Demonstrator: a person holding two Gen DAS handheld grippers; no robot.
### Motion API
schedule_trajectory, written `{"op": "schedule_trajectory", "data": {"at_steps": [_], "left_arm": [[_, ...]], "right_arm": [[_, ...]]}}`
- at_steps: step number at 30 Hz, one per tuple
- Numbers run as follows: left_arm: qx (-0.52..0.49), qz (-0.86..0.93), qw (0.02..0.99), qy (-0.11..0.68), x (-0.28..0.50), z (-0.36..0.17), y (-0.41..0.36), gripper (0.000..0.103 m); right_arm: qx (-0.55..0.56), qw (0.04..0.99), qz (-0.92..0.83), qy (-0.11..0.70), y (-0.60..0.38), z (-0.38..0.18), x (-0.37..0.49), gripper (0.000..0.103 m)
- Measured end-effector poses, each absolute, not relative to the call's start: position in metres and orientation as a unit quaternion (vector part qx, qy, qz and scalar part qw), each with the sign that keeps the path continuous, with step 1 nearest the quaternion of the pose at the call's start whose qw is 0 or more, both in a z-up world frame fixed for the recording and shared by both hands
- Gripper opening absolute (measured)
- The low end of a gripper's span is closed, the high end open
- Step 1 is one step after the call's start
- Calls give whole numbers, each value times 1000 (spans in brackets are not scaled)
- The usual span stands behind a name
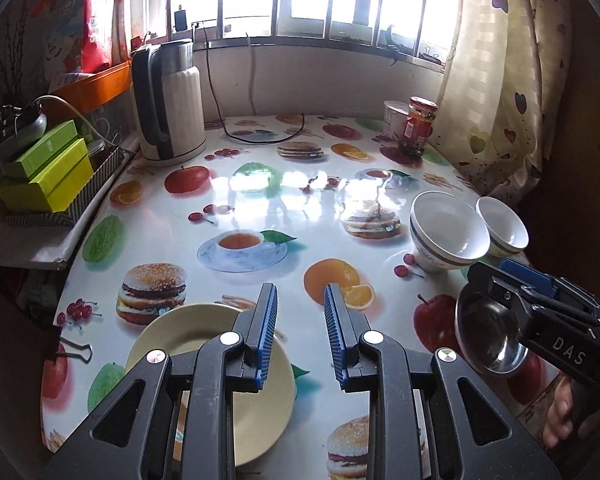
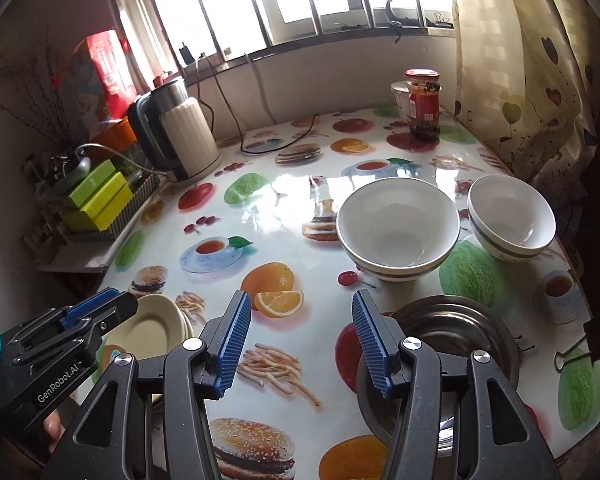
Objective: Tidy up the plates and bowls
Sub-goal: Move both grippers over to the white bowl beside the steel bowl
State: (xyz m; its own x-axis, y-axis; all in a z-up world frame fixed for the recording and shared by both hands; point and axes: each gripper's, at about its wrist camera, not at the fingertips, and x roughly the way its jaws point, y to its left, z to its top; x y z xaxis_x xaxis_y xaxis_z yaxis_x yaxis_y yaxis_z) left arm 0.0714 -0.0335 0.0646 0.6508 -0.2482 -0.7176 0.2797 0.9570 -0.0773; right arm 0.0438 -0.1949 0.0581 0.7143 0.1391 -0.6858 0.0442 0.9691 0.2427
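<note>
**Left wrist view: both grippers empty over sorted dishes**

I have the left gripper [image 1: 300, 332] hanging with its jaws narrowly parted and nothing between them, above the plates [image 1: 236, 396], which sit stacked at my near left. My right gripper [image 2: 298, 340] stands wider, also empty, just above the steel bowls [image 2: 456, 336] nested at near right. Two white bowls [image 2: 398, 228] wait apart beyond them; I judge they get nested next. I read "DAS" on the right gripper's body and "GenRobot.AI" on the left's.

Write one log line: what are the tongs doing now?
left tongs: open, empty, above cream plates | right tongs: open, empty, beside steel bowl
</note>
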Motion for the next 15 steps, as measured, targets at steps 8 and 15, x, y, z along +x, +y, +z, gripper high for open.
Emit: {"op": "schedule_trajectory", "data": {"at_steps": [8, 15], "left_arm": [[15, -171, 901, 397, 94, 69, -67, 25], [6, -185, 896, 404, 122, 69, -96, 25]], "right_arm": [[121, 925, -4, 361, -231, 70, 47, 53], [107, 928, -33, 356, -268, 75, 55, 53]]}}
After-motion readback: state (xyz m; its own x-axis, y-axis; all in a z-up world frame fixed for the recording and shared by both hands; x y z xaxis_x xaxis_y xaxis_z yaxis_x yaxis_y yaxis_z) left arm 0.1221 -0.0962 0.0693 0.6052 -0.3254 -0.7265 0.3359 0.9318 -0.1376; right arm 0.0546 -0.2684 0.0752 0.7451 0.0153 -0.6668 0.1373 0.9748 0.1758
